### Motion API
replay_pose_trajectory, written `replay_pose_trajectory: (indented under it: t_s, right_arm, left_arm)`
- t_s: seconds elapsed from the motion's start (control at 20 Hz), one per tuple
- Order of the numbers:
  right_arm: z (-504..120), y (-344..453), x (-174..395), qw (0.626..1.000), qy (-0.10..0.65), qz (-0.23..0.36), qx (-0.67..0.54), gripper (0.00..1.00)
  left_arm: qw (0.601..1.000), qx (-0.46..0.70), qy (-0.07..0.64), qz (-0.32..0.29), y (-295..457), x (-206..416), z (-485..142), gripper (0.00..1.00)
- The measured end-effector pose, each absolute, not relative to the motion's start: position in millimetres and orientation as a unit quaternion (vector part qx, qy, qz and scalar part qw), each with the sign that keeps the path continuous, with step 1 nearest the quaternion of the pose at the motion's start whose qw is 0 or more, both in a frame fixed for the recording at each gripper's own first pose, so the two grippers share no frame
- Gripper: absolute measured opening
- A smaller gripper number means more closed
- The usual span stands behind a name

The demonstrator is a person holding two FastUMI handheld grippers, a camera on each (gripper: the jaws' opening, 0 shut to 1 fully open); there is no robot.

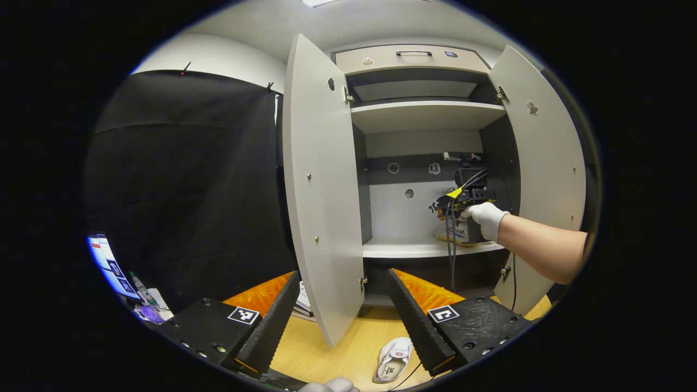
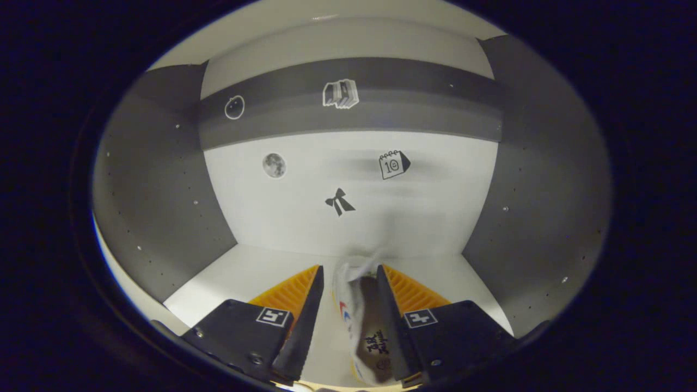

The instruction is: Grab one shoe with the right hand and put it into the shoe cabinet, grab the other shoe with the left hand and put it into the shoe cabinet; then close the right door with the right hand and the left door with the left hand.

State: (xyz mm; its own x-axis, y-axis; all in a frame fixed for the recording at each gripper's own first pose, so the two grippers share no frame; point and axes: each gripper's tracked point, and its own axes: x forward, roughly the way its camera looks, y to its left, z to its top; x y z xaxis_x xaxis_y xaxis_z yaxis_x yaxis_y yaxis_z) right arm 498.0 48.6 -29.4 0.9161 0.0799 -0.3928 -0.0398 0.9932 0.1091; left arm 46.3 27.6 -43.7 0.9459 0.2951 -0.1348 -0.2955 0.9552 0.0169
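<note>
Jaws on the right gripper (image 2: 348, 305) stand part open inside the cabinet, with one shoe (image 2: 362, 321) between them. The right finger sits against the shoe's side; the left finger shows a gap, so a two-sided grip isn't confirmed. The shoe is over the white shelf (image 2: 228, 272), low in the compartment; can't tell whether its sole touches the board. Five stickers on the back wall (image 2: 305, 218): a ring, a stack of books, a moon, a calendar, a bow.

Left gripper (image 1: 343, 321): jaws wide apart, nothing held, hanging above the wooden floor (image 1: 348, 348) in front of the cabinet. The second shoe (image 1: 393, 366) lies on that floor just beside the right finger, opening up, not touched.

From the left gripper view: shoe cabinet (image 1: 425, 114) has two doors, both swung open, left door (image 1: 321, 185) and right door (image 1: 550, 163). One drawer with a handle sits on top. A gloved hand (image 1: 484, 218) reaches into the middle compartment holding the other gripper, first shoe under it at the shelf's right end
</note>
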Motion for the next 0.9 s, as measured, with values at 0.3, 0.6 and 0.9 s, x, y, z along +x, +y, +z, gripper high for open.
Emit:
replay_pose_trajectory:
  t_s: [0.3,0.6,0.9]
  right_arm:
    - [33,36,447,0.993,0.111,0.022,0.038,0.89]
    - [90,19,344,0.999,0.014,0.027,0.027,1.0]
    - [83,-3,228,0.999,-0.025,0.026,0.03,1.0]
  left_arm:
    - [0.989,-0.002,0.056,0.136,35,39,-37,0.96]
    - [0.993,-0.002,0.045,0.105,38,36,-37,0.97]
    - [0.997,0.001,0.035,0.063,37,30,-39,1.0]
